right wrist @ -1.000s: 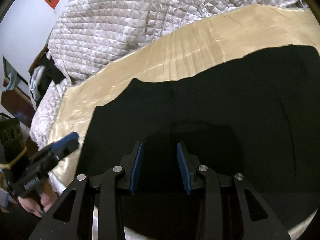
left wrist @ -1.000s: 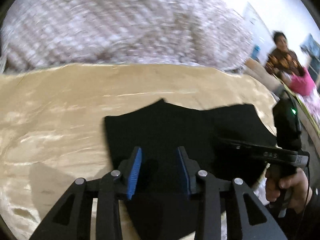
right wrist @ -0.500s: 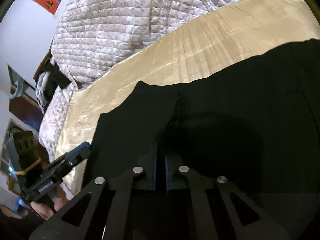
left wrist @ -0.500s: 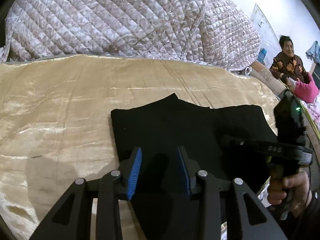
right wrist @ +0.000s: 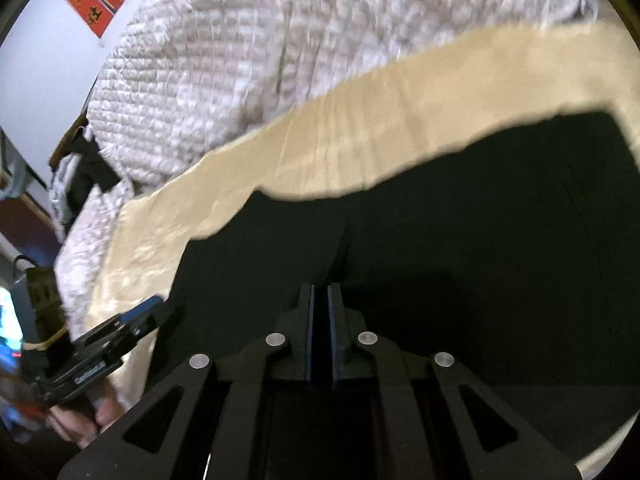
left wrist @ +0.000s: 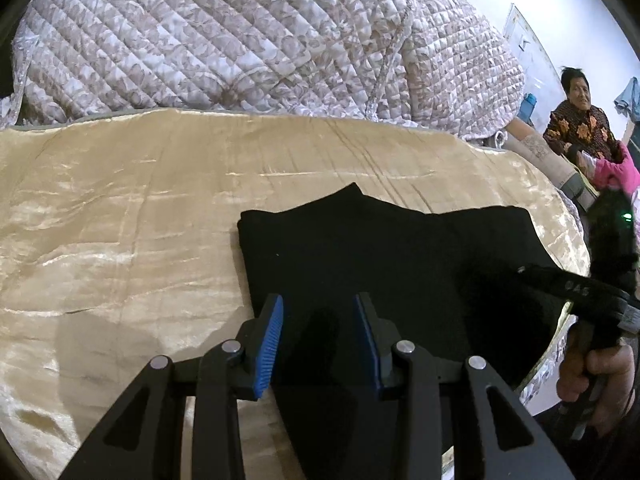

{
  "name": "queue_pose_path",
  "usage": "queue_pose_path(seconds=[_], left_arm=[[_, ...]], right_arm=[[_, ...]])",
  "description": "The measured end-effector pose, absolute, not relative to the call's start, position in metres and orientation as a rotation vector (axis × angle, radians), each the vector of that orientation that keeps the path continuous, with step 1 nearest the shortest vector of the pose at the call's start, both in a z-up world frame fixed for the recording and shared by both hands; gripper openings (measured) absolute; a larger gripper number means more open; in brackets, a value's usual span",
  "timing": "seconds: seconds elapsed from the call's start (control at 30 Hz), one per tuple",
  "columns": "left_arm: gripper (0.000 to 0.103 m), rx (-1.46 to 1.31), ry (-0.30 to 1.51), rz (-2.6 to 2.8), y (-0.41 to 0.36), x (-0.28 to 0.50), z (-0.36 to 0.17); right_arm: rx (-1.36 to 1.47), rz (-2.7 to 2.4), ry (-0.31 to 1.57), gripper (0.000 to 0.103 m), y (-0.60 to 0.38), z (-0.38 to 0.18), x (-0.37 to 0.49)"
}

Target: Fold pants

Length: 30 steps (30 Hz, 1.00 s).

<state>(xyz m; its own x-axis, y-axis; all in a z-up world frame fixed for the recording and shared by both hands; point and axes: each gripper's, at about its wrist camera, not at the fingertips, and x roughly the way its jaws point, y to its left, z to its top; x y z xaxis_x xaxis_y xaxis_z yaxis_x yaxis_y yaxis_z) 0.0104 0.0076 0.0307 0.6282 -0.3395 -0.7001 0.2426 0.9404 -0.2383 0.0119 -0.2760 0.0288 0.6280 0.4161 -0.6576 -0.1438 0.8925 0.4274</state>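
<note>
The pants (left wrist: 384, 264) are plain black, lying on a shiny golden-beige sheet (left wrist: 120, 216). Behind the sheet, the quilt (left wrist: 240, 40) is white with a pale brown floral print and diamond stitching. Beyond the quilt's right end, a person (left wrist: 578, 128) wears a dark top with orange flowers. The left gripper (left wrist: 319, 320) is black with blue pads (left wrist: 270, 344).

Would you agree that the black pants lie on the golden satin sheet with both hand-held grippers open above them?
Not quite: only the left hand-held gripper is open. The right wrist view shows the right hand-held gripper shut on the black pants, which do lie on the golden satin sheet.
</note>
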Motion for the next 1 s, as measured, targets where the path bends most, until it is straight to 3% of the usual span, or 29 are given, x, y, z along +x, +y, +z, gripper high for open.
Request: queue_pose_path(seconds=[0.3, 0.57, 0.7, 1.0], left_arm=[[0.043, -0.091, 0.851, -0.336, -0.001, 0.011, 0.018], [0.043, -0.046, 0.828, -0.321, -0.008, -0.001, 0.029], [0.043, -0.001, 0.826, -0.321, -0.019, -0.012, 0.031], [0.043, 0.014, 0.815, -0.326, -0.029, -0.044, 0.031]], right_arm=[[0.208, 0.367, 0.922, 0.005, -0.245, 0.012, 0.018], [0.193, 0.33, 0.837, 0.005, -0.254, 0.028, 0.007], [0.101, 0.356, 0.82, 0.02, -0.237, 0.03, -0.009], [-0.013, 0.344, 0.78, 0.021, -0.221, 0.027, -0.057]])
